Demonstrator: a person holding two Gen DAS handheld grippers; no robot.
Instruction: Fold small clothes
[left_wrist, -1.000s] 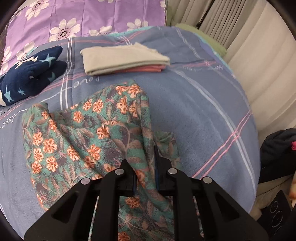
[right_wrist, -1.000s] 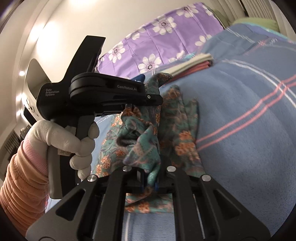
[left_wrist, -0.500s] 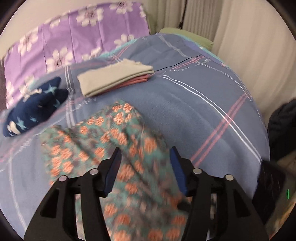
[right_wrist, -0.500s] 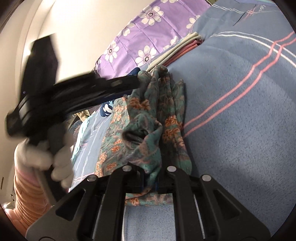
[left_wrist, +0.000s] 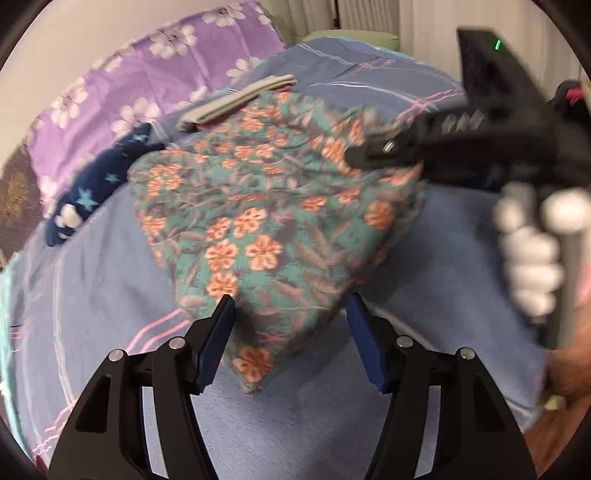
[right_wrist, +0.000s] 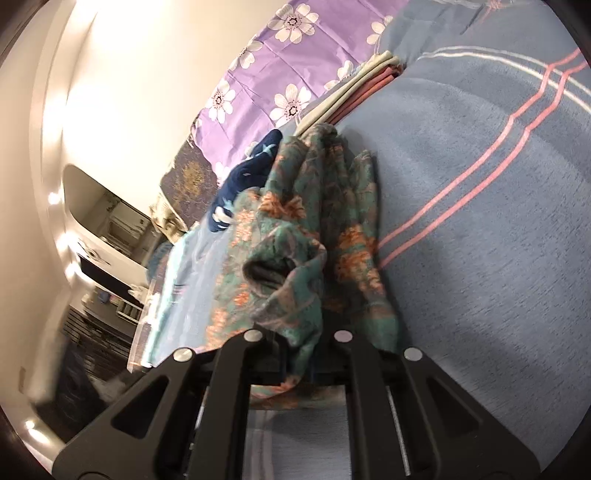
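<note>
A teal garment with orange flowers (left_wrist: 266, 221) lies spread on the blue plaid blanket (left_wrist: 443, 295). My left gripper (left_wrist: 291, 339) is open, its blue-padded fingers either side of the garment's near corner, not gripping it. My right gripper (right_wrist: 297, 365) is shut on a bunched edge of the same garment (right_wrist: 295, 266). In the left wrist view the right gripper's body (left_wrist: 461, 144) shows, blurred, at the garment's right edge, held by a white-gloved hand (left_wrist: 532, 254).
A folded stack of beige and pink clothes (left_wrist: 236, 101) lies behind the garment. A navy star-print garment (left_wrist: 99, 188) lies at the left. A purple flowered pillow (left_wrist: 147, 85) is at the head of the bed. Curtains hang at the far right.
My left gripper let go of the floral garment, opened wide and swung to its near corner. My right gripper kept its hold; the garment now lies spread flatter.
</note>
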